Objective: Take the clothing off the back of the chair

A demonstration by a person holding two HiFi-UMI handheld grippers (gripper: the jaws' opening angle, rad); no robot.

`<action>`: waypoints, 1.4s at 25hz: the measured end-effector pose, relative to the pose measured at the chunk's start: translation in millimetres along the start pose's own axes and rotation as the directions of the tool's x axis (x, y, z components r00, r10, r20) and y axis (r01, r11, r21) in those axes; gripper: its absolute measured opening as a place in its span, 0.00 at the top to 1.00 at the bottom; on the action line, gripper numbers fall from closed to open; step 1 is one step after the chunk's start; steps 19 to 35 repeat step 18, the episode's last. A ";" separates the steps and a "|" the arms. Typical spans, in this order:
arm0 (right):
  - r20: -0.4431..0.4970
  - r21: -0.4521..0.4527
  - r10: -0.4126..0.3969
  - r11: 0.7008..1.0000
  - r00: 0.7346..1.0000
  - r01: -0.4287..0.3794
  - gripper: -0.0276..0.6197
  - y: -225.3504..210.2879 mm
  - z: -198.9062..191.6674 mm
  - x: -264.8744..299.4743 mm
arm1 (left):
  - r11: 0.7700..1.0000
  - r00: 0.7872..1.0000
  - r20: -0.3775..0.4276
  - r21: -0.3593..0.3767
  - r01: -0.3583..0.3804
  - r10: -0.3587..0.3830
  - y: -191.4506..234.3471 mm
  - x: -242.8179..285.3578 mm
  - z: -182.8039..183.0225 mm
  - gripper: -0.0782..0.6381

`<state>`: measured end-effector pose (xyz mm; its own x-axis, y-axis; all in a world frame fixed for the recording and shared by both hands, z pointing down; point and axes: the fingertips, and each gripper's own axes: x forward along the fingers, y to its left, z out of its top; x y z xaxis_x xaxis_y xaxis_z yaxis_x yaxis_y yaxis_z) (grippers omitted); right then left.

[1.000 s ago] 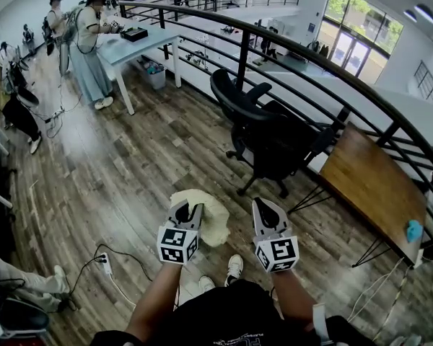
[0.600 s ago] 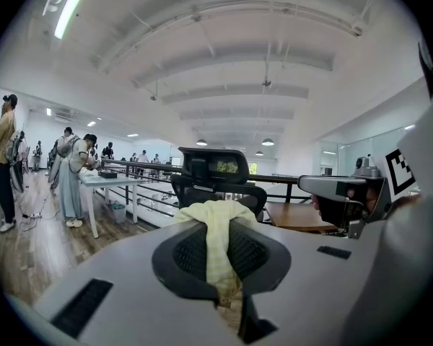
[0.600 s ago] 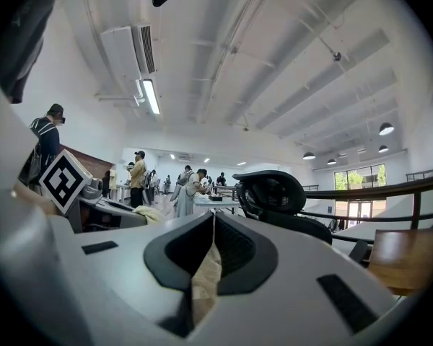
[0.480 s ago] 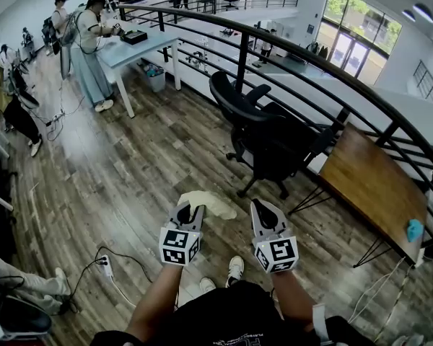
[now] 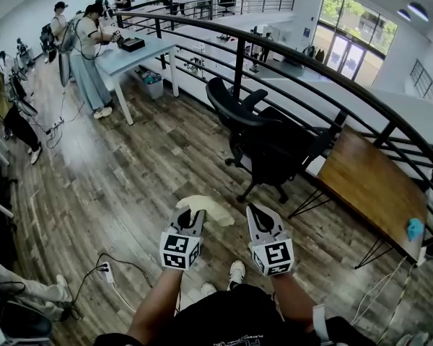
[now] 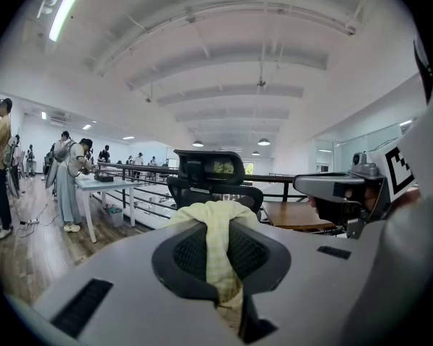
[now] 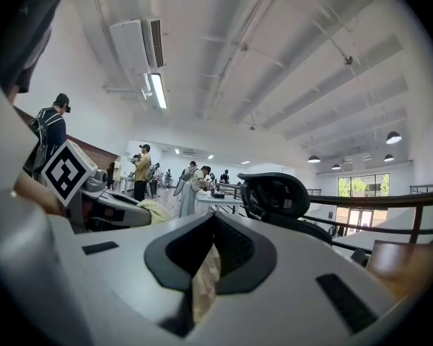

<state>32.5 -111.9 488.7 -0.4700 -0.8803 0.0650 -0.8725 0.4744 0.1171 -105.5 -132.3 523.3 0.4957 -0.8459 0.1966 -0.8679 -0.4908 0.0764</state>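
A pale yellow piece of clothing (image 5: 208, 207) hangs bunched from my left gripper (image 5: 190, 217), which is shut on it. In the left gripper view the cloth (image 6: 218, 231) runs between the jaws of the left gripper (image 6: 221, 264) and drapes over their tips. The black office chair (image 5: 268, 140) stands apart, further ahead, with a bare back; its headrest (image 6: 208, 167) shows beyond the cloth. My right gripper (image 5: 259, 216) is level beside the left one, shut and holding nothing. In its own view the right gripper (image 7: 208, 259) faces the chair's headrest (image 7: 277, 193), with the clothing (image 7: 156, 210) to its left.
A curved black railing (image 5: 303, 58) runs behind the chair. A wooden desk (image 5: 369, 184) with a blue object (image 5: 414, 229) stands at the right. A white table (image 5: 133, 53) and several people are at the back left. A power strip (image 5: 105, 269) with cable lies on the floor.
The cloth under the left gripper has gone from a wide spread to a smaller gathered lump. Both grippers have stayed about where they were.
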 end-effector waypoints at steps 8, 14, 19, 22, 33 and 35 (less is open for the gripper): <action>-0.001 -0.003 -0.003 1.000 1.000 0.003 0.93 3.5 1.7 1.0 | 1.000 1.000 0.012 -0.005 0.009 -0.009 3.7 -1.5 1.6 0.84; -0.001 -0.050 -0.006 0.999 1.000 0.006 0.93 8.5 4.8 0.8 | 1.000 1.000 0.015 -0.005 0.020 -0.020 1.5 -2.0 2.0 0.84; 0.006 -0.072 -0.016 0.997 1.000 0.016 0.93 10.9 9.4 1.2 | 1.000 0.999 0.021 -0.005 0.029 -0.029 1.6 -2.9 4.1 0.84; 0.006 -0.072 -0.016 0.997 1.000 0.016 0.93 10.9 9.4 1.2 | 1.000 0.999 0.021 -0.005 0.029 -0.029 1.6 -2.9 4.1 0.84; 0.006 -0.072 -0.016 0.997 1.000 0.016 0.93 10.9 9.4 1.2 | 1.000 0.999 0.021 -0.005 0.029 -0.029 1.6 -2.9 4.1 0.84; 0.006 -0.072 -0.016 0.997 1.000 0.016 0.93 10.9 9.4 1.2 | 1.000 0.999 0.021 -0.005 0.029 -0.029 1.6 -2.9 4.1 0.84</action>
